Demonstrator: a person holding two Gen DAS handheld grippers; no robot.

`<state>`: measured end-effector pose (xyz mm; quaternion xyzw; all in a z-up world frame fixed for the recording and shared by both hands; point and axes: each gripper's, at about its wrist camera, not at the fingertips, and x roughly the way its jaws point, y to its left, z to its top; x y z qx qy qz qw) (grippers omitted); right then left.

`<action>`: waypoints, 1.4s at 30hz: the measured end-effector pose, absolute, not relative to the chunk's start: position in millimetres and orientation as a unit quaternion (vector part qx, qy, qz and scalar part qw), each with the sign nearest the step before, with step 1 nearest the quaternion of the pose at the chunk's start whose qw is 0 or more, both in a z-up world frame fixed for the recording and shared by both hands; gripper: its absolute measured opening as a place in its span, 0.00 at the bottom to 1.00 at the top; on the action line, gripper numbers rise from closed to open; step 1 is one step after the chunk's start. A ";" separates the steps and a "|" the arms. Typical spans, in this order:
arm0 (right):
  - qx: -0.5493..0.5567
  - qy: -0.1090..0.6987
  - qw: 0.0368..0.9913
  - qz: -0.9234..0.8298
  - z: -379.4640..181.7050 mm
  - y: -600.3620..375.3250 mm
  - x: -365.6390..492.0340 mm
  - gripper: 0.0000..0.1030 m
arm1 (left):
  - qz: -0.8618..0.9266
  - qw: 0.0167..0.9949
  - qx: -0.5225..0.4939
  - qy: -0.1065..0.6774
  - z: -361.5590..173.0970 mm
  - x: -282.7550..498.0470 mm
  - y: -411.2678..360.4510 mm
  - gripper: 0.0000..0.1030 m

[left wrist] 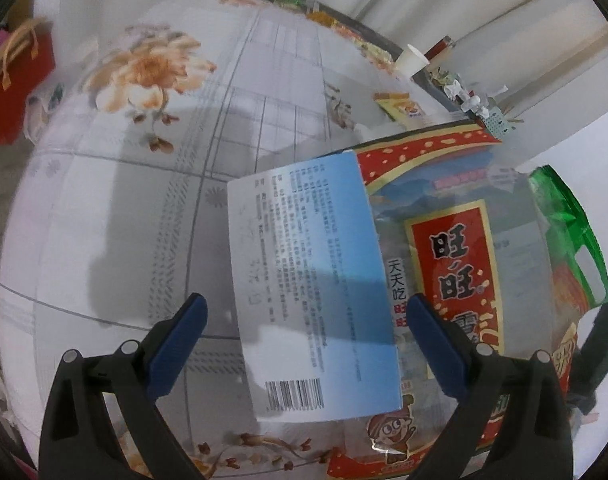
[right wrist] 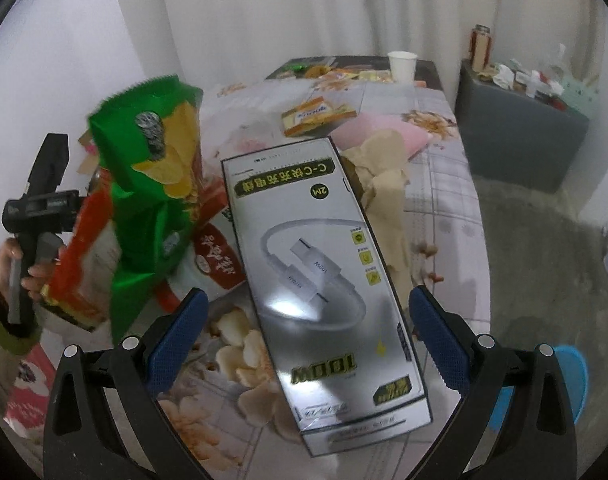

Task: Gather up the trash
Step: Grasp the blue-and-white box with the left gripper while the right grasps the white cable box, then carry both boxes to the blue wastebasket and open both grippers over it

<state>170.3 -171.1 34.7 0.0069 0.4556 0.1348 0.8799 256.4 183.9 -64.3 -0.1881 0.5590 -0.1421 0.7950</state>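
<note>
Table (left wrist: 115,208): covered with a flowered cloth, wrappers scattered at its far end.
Snack bag (left wrist: 460,248): large, red, beside the green chip bag (right wrist: 151,184).
Box (right wrist: 324,280): silver, cable picture on the front; it lies between the fingers of both grippers.
Left gripper (left wrist: 304,344): jaws wide apart, no grip on the box.
Right gripper (right wrist: 304,340): jaws also spread, not clamping.
Paper cup (right wrist: 402,65): upright, far end; contents cannot be seen.
</note>
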 end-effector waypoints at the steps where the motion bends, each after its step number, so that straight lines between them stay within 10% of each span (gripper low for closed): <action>1: 0.008 0.459 0.878 0.135 31.8 -172.5 171.6 0.93 | -0.145 0.790 -0.194 0.564 -67.2 258.7 184.2 0.95; 12: 0.012 0.473 0.871 0.132 17.9 -179.5 181.3 0.93 | -0.138 0.802 -0.153 0.561 -69.6 262.2 169.4 0.74; 42: 0.038 0.455 0.882 0.119 38.3 -178.7 150.4 0.78 | -0.143 0.827 -0.248 0.484 -34.5 221.2 210.8 0.72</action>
